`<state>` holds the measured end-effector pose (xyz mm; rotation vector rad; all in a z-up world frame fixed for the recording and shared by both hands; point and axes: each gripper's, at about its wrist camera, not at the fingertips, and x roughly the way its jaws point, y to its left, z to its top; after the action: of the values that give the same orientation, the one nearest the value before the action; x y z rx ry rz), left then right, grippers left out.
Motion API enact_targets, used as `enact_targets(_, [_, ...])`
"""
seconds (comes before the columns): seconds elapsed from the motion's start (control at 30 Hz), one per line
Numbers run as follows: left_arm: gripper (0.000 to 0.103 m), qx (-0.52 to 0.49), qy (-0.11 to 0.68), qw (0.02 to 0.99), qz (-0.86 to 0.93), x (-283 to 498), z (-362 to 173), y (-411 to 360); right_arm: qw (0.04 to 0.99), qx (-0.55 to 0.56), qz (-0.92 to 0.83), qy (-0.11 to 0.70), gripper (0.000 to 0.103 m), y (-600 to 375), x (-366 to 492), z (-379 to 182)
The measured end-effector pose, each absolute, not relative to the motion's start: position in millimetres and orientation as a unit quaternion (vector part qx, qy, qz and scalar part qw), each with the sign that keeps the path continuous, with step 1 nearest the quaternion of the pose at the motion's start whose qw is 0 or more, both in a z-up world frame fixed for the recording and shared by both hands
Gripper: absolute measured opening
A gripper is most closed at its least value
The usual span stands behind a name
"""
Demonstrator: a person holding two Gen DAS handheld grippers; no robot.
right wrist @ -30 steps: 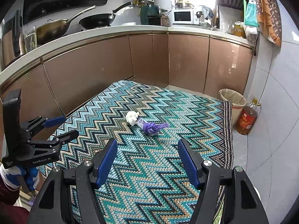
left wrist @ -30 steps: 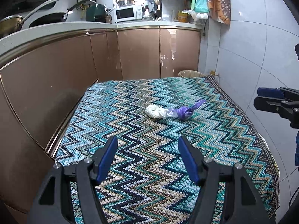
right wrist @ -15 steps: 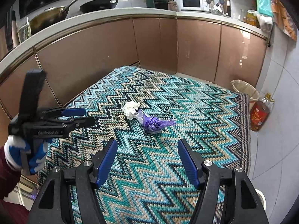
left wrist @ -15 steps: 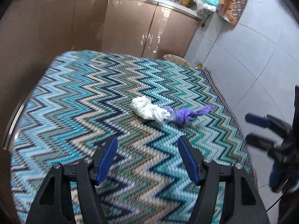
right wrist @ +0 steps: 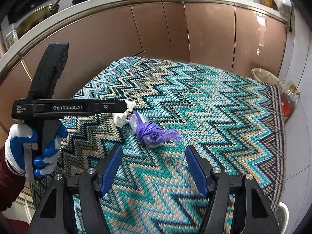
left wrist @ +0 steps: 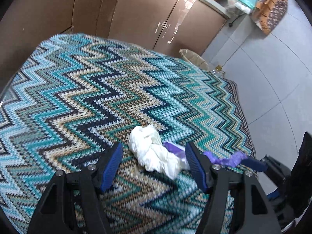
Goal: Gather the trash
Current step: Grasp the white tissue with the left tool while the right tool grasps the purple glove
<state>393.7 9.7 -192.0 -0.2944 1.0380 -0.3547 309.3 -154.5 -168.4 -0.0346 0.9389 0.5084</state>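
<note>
A crumpled white tissue (left wrist: 152,152) lies on the zigzag-knit cloth (left wrist: 93,97), joined to a twisted purple plastic bag (right wrist: 154,133). My left gripper (left wrist: 154,149) hangs low over the tissue. Its jaws are closing, the wad sits between the blue pads, and neither pad touches it. From the right wrist view, the left gripper's tip (right wrist: 124,105) overlaps the tissue (right wrist: 121,120). My right gripper (right wrist: 154,153) is open just short of the purple bag, with nothing between its fingers. One of its fingers (left wrist: 253,163) shows beside the purple bag's tail (left wrist: 232,159).
A lined waste bin (right wrist: 266,77) stands on the floor past the cloth's far right corner, with an oil bottle (right wrist: 290,101) beside it. Brown cabinets (right wrist: 210,37) curve around the back and left. A blue-and-white gloved hand (right wrist: 29,150) holds the left gripper's handle.
Both grippers have come down and closer to the trash. The left one swung in over the white tissue, which now lies between its fingers. The right one neared the purple bag.
</note>
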Motion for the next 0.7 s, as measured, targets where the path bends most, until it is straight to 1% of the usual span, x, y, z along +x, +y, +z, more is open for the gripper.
enact_targets(0.13, [0.063,-0.14,0.502,0.838,-0.163,404,-199,7,0.854,-0.014,0.248,0.457,0.064,-150,323,-181])
enact_targets(0.17, [0.061,-0.138,0.503,0.838,-0.163,406,-201,6,0.852,-0.014,0.25,0.459,0.064,-147,327,-184])
enact_targets(0.2, [0.059,-0.137,0.504,0.837,-0.163,406,-201,4,0.851,-0.012,0.253,0.461,0.064,-145,331,-186])
enact_targets(0.27, [0.046,-0.134,0.507,0.836,-0.163,408,-204,2,0.848,-0.011,0.258,0.462,0.064,-140,336,-189])
enact_targets(0.33, [0.04,-0.131,0.509,0.836,-0.16,409,-206,1,0.847,-0.014,0.263,0.462,0.064,-134,340,-192])
enact_targets(0.4, [0.033,-0.13,0.508,0.836,-0.159,410,-206,1,0.846,-0.017,0.264,0.463,0.059,-129,343,-194])
enact_targets(0.43, [0.027,-0.132,0.507,0.837,-0.16,410,-206,2,0.845,-0.018,0.264,0.464,0.054,-127,345,-195])
enact_targets(0.47, [0.023,-0.133,0.506,0.837,-0.161,410,-207,3,0.844,-0.019,0.264,0.466,0.048,-126,346,-197])
enact_targets(0.53, [0.02,-0.134,0.503,0.839,-0.161,411,-208,2,0.843,-0.025,0.262,0.469,0.039,-123,348,-200])
enact_targets(0.63, [0.017,-0.14,0.492,0.843,-0.165,402,-204,6,0.846,-0.026,0.259,0.465,0.035,-123,345,-201])
enact_targets(0.7, [0.017,-0.144,0.484,0.847,-0.169,396,-200,9,0.85,-0.024,0.257,0.459,0.035,-125,341,-198])
